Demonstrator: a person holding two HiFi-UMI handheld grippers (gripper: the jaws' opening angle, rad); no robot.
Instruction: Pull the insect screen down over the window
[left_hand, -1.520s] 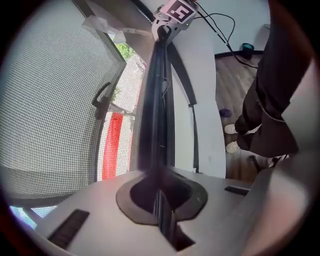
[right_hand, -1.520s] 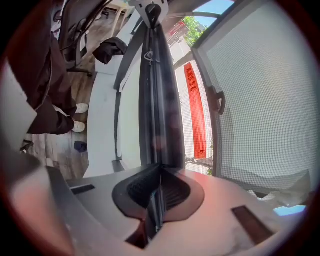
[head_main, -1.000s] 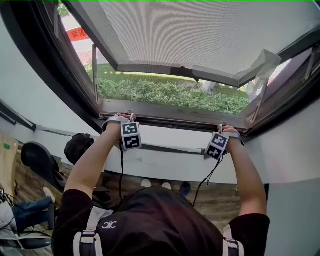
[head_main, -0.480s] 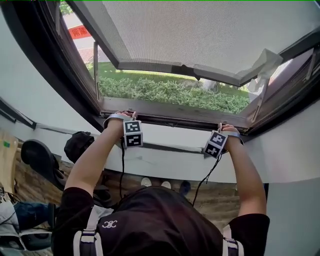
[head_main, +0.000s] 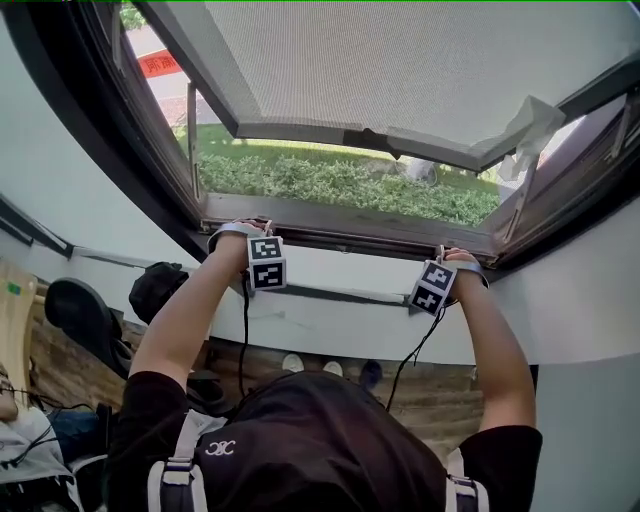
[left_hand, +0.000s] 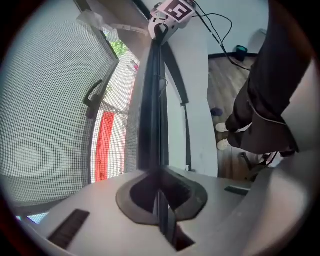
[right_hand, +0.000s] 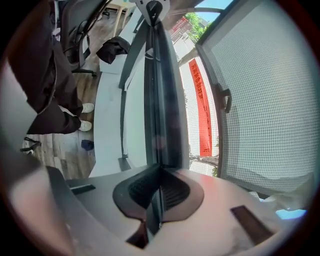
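Head view: left gripper and right gripper sit well apart at the far edge of the sill. Each is pinched shut on the thin dark bar at the foot of the screen; the bar lies low against the window frame, mesh stretched beyond it
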